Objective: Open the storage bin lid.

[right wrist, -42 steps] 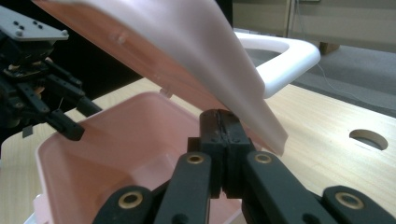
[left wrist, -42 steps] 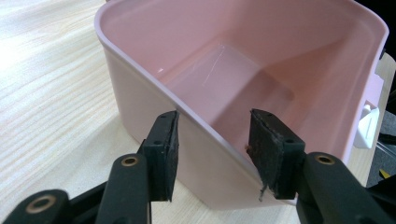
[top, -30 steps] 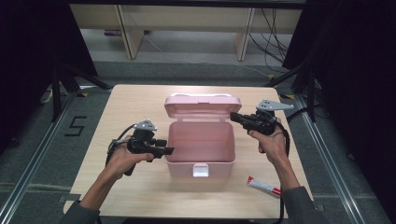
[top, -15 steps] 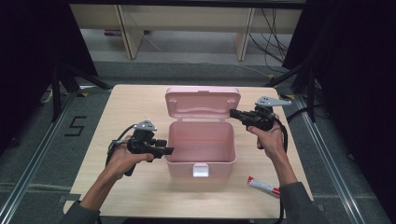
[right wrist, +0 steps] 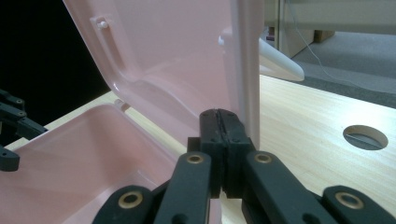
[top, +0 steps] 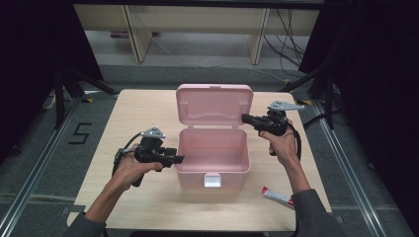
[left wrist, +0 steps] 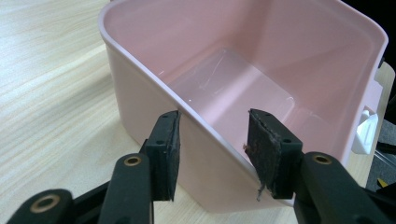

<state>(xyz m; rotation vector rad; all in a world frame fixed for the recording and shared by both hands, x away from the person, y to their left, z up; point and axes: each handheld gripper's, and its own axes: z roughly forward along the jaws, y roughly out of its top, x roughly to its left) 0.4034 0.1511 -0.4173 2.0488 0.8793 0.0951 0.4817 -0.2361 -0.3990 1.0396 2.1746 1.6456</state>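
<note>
A pink plastic box (top: pixel 195 177) stands open in the middle of the table, its lid (top: pixel 215 103) raised at the back. My left gripper (top: pixel 179 159) grips the box's left wall near the front corner. In the left gripper view its jaws (left wrist: pixel 212 135) straddle the rim (left wrist: pixel 140 65), one pad outside against the wall and one inside. My right gripper (top: pixel 244 117) is shut with nothing between its pads. Its tips (right wrist: pixel 221 116) rest against the right edge of the upright lid (right wrist: pixel 177 56). The box is empty inside.
A red and white tube (top: pixel 278 197) lies on the table at the front right of the box. A white latch (top: pixel 212 180) hangs on the box's front wall. A round hole (right wrist: pixel 365 136) is cut in the tabletop to the right.
The lid has swung further open, and the right gripper has shifted slightly left and back along with it. The left gripper has stayed on the box wall.
</note>
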